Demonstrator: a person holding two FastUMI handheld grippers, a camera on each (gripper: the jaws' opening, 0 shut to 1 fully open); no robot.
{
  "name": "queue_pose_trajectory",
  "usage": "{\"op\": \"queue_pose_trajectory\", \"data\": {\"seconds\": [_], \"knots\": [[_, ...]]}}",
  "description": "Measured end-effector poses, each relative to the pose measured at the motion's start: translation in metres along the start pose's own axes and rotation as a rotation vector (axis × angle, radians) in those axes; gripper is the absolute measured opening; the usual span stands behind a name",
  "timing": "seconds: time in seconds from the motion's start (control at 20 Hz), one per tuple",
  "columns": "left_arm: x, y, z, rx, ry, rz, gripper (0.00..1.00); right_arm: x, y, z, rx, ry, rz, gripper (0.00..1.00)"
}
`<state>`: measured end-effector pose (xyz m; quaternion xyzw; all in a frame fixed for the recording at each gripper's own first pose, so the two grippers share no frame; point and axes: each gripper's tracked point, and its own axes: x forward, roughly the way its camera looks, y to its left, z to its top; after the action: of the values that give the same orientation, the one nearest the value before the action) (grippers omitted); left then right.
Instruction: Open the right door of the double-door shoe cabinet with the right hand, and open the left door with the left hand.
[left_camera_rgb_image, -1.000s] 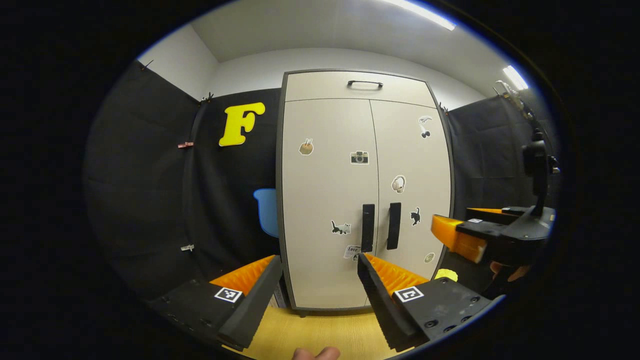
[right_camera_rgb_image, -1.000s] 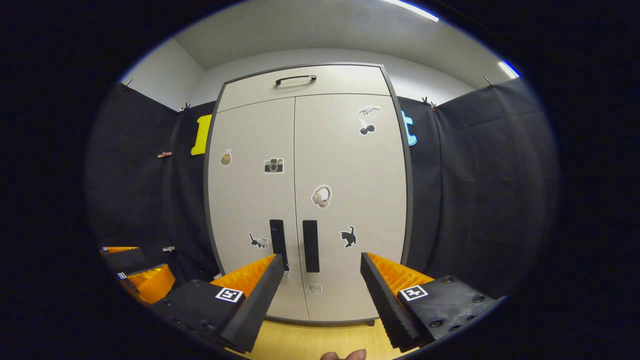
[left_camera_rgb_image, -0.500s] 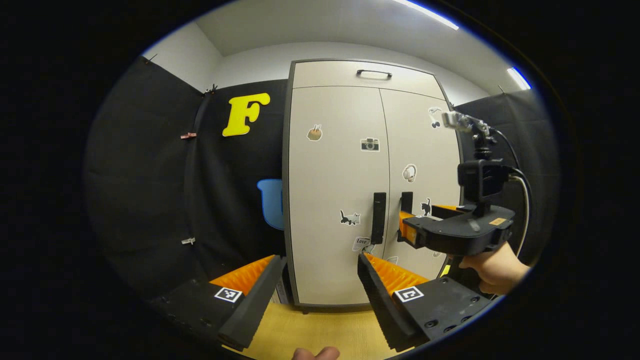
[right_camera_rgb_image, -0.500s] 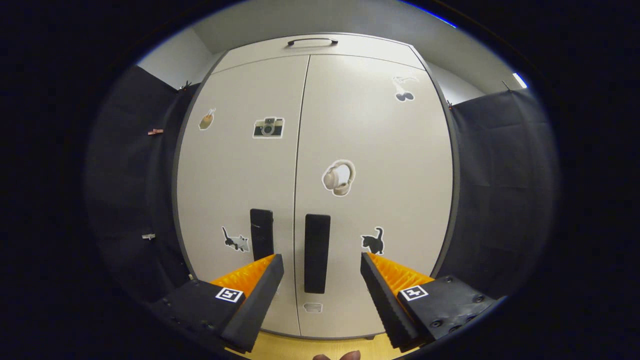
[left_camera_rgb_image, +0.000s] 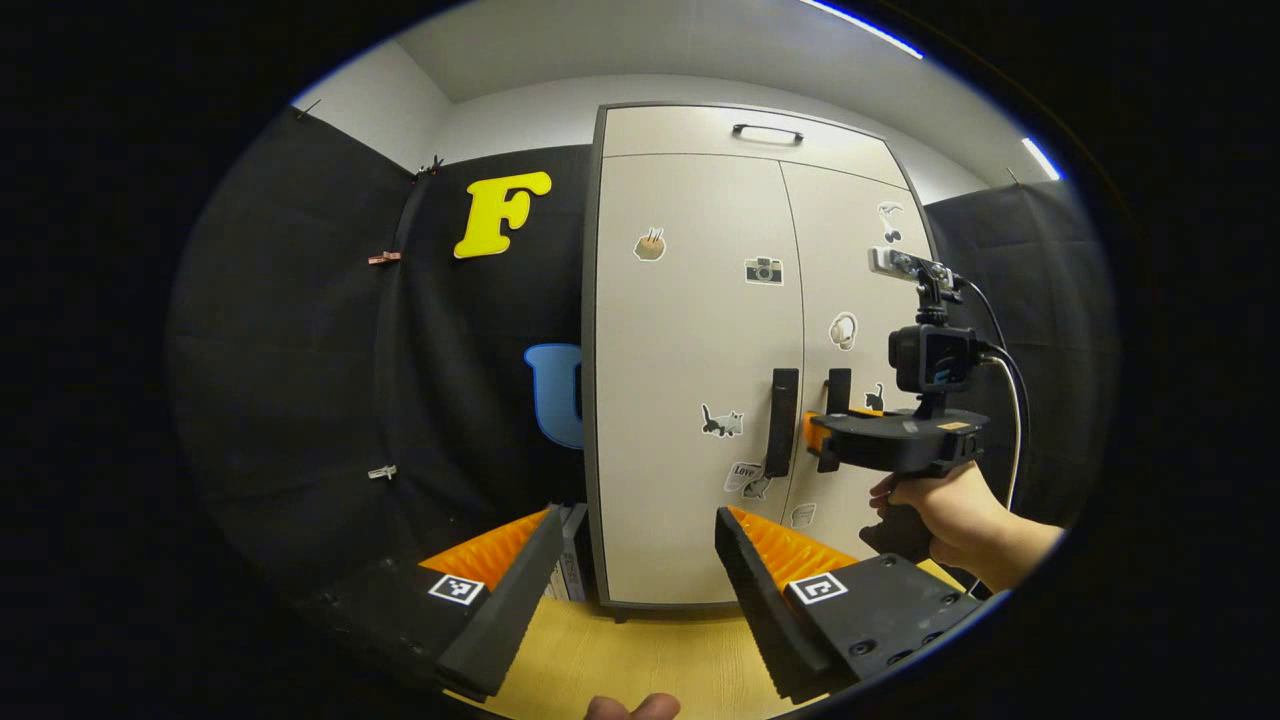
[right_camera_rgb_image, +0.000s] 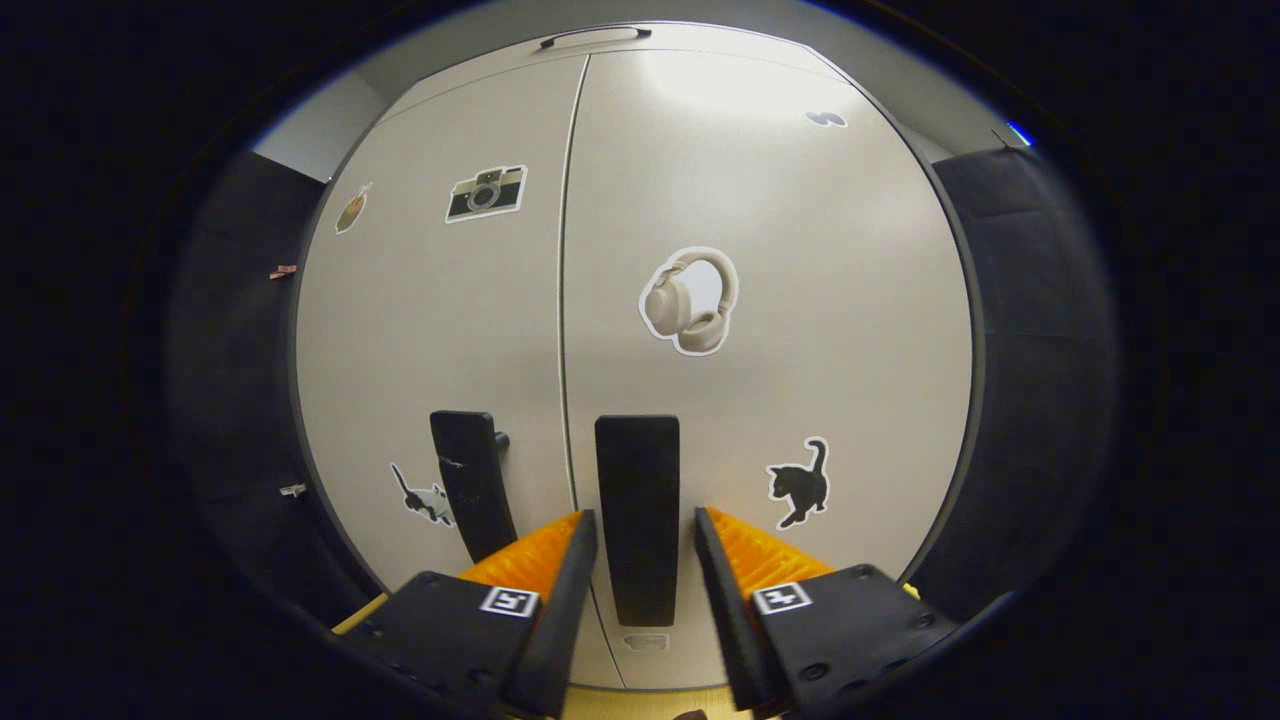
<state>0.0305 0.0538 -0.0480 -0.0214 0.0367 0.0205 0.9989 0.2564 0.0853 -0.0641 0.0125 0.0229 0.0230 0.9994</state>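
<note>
The right door's handle (right_camera_rgb_image: 637, 515), a flat bar with its long axis vertical, stands just right of the seam (right_camera_rgb_image: 562, 300) of the shoe cabinet (right_camera_rgb_image: 850, 300), low on the door. The right tongs (right_camera_rgb_image: 640, 570) straddle it, one finger on each side, narrowed but with slim gaps showing, so not yet clamped, I judge. From the left gripper view, those right tongs (left_camera_rgb_image: 822, 440) sit at that handle, clearly the nearer pair. The left door's handle (left_camera_rgb_image: 781, 421), just left of the seam and equally upright, lies ahead and above the left tongs (left_camera_rgb_image: 635, 560), which stand wide apart, well short of it. Both doors look closed.
</note>
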Motion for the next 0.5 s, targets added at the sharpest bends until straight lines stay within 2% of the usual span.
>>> {"op": "queue_pose_trajectory", "data": {"seconds": [0.05, 0.25, 0.4, 0.5], "knots": [[0.0, 0.0, -0.001, -0.002, 0.002, 0.0, 0.95, 0.0, 0.0, 0.0, -0.003, 0.002, -0.01, 0.44], [-0.001, 0.0, -0.002, -0.006, 0.003, 0.001, 0.95, 0.001, -0.001, -0.003, -0.023, -0.008, -0.018, 0.36], [-0.007, 0.001, -0.003, -0.011, 0.002, 0.005, 0.95, 0.002, -0.001, -0.002, -0.018, 0.011, -0.024, 0.25], [-0.013, 0.001, -0.003, -0.018, 0.003, 0.005, 0.95, 0.002, -0.001, -0.002, 0.006, 0.007, -0.03, 0.25]]}}
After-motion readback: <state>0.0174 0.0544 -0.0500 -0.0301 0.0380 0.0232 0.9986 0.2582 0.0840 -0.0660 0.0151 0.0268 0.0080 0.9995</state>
